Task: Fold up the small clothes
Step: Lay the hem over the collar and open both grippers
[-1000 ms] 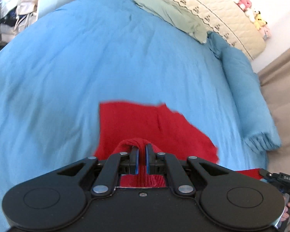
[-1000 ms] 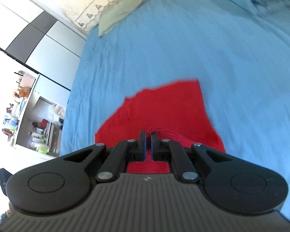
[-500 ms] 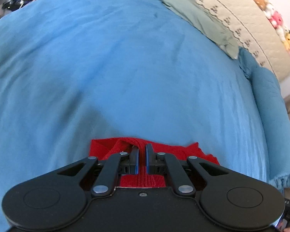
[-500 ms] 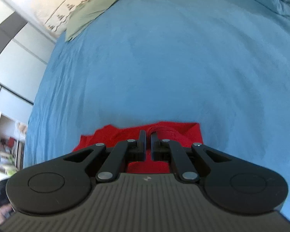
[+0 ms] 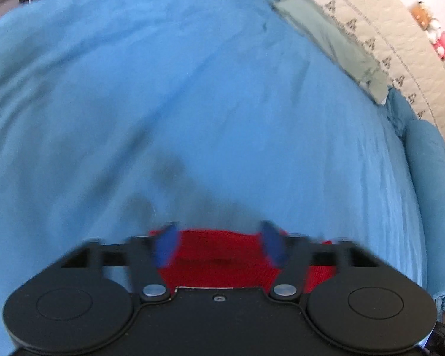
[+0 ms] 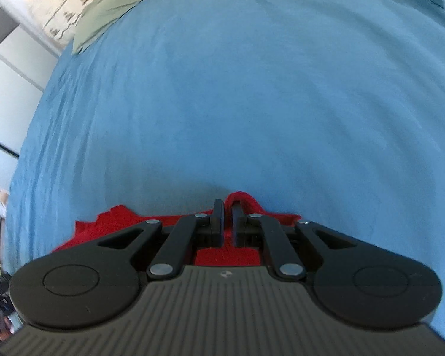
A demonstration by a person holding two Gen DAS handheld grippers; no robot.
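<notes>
Red knit garment (image 5: 219, 255) lies low on the blue bedspread (image 5: 192, 112), bunched near both tools, likely mid-fold. Left gripper (image 5: 219, 247) stands wide, blue pads (image 5: 164, 249) either side of the cloth and gripping nothing, apparently letting its edge drop. Right gripper (image 6: 227, 222) is narrow, pinching a raised red ridge (image 6: 243, 200), probably to keep that corner lined up.

A red knit garment (image 5: 222, 261) lies on a plain blue bedspread (image 5: 192, 118). The left gripper (image 5: 219, 247) is black with blue finger pads (image 5: 164, 246); the right gripper (image 6: 227, 216) is all black. The pillow (image 5: 326, 38) is pale green, the headboard cover (image 5: 400, 44) cream with a small dark repeating motif.
</notes>
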